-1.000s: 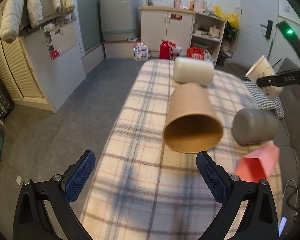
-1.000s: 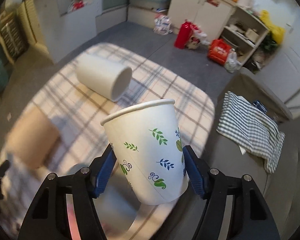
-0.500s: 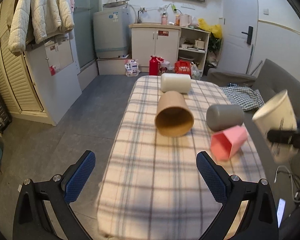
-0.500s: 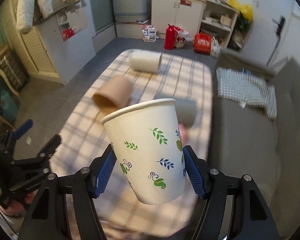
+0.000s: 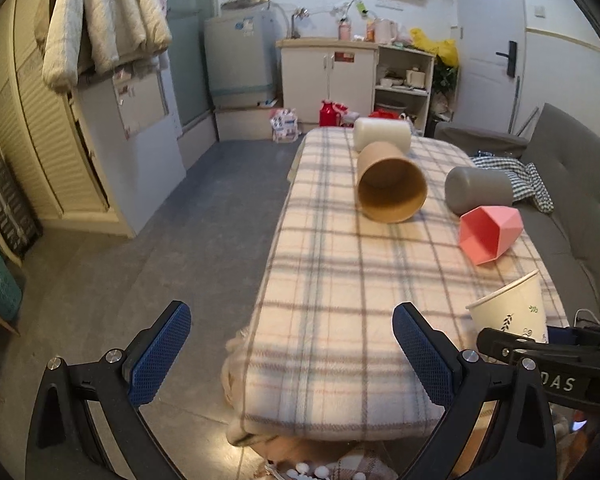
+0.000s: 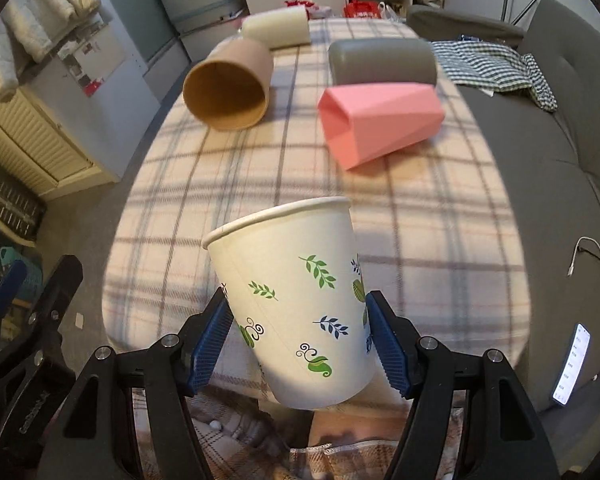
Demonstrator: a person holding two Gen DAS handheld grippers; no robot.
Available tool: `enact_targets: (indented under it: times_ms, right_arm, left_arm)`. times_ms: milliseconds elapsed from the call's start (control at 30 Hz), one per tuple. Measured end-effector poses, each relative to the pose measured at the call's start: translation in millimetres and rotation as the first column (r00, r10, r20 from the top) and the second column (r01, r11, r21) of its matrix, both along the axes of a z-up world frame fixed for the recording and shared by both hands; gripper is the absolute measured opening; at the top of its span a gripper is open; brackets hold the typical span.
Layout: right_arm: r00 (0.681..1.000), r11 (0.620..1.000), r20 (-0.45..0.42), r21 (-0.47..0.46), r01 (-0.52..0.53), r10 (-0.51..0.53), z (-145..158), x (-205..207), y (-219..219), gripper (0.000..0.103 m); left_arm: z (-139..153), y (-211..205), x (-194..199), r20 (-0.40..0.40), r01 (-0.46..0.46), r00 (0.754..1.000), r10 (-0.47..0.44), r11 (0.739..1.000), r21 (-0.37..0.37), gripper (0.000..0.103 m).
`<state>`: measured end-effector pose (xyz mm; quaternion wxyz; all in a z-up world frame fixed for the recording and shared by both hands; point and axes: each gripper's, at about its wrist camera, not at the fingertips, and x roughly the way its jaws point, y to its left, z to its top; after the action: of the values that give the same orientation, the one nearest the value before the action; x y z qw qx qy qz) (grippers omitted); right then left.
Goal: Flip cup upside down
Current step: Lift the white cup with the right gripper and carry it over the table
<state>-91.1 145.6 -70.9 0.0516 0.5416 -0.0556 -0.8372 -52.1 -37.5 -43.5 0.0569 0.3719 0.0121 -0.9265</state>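
Note:
My right gripper (image 6: 300, 340) is shut on a white paper cup with leaf prints (image 6: 296, 300). The cup is held mouth up, a little tilted, above the near end of the plaid-covered table (image 6: 440, 216). The same cup (image 5: 512, 312) shows at the lower right in the left wrist view, with the right gripper's black body under it. My left gripper (image 5: 292, 344) is open and empty, off the table's near left corner, over the floor.
Several cups lie on their sides farther up the table: a brown one (image 6: 228, 84), a pink faceted one (image 6: 380, 120), a grey one (image 6: 380, 62) and a cream one (image 6: 276, 32). A grey sofa (image 6: 560, 152) with a checked cloth (image 6: 496, 64) runs along the right. A phone (image 6: 572, 364) lies there.
Both grippers have pulled back toward the table's near end. The right gripper has carried the white cup down from beside the sofa to just above the near end, still mouth up.

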Motion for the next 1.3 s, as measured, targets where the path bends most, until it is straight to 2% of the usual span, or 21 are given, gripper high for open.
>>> enact_targets:
  times_ms: [200, 333, 500, 600, 700, 900, 1133, 1300]
  right_arm:
    - [1.0, 1.0, 0.011, 0.025, 0.0, 0.0, -14.8, -8.2, -5.5, 0.067]
    - [1.0, 0.999, -0.015, 0.03, -0.013, 0.014, -18.7, -10.6, -7.0, 0.068]
    - [1.0, 1.0, 0.003, 0.012, -0.016, 0.016, -25.2, -13.5, -5.7, 0.068]
    - [1.0, 1.0, -0.015, -0.007, -0.02, 0.02, -22.2, -12.8, -4.1, 0.07]
    - [0.999, 1.0, -0.051, -0.019, -0.016, 0.015, -13.4, -9.9, -1.4, 0.082]
    - [0.988, 0.996, -0.154, -0.094, -0.007, -0.007, 15.5, 4.5, 16.2, 0.085]
    - [0.946, 0.998, -0.318, -0.041, 0.056, -0.066, 48.1, 33.6, 55.3, 0.092]
    - [0.933, 0.991, -0.336, -0.014, 0.13, -0.128, 48.3, 43.0, 92.0, 0.094]
  left_arm:
    - [-6.6, -1.5, -1.8, 0.015, -0.005, 1.0, 0.005, 1.0, 0.001, 0.103]
    - [-13.3, -1.7, -4.5, 0.042, -0.006, 0.999, 0.005, 1.0, 0.017, 0.103]
    - [-16.9, 1.9, -5.5, 0.061, -0.001, 0.998, -0.001, 1.0, 0.028, 0.103]
    - [-15.2, 4.8, -4.7, 0.062, -0.002, 0.998, 0.001, 1.0, 0.013, 0.103]
    - [-11.6, 5.8, -3.1, 0.061, -0.007, 0.998, 0.006, 1.0, 0.02, 0.103]
    - [0.9, 16.6, 6.0, 0.043, -0.008, 0.999, 0.006, 0.999, 0.048, 0.103]
    - [6.6, 53.2, 16.2, 0.029, 0.051, 0.998, -0.052, 0.998, 0.043, 0.103]
    - [8.4, 80.8, 17.0, 0.033, 0.097, 0.994, -0.099, 0.993, 0.071, 0.103]
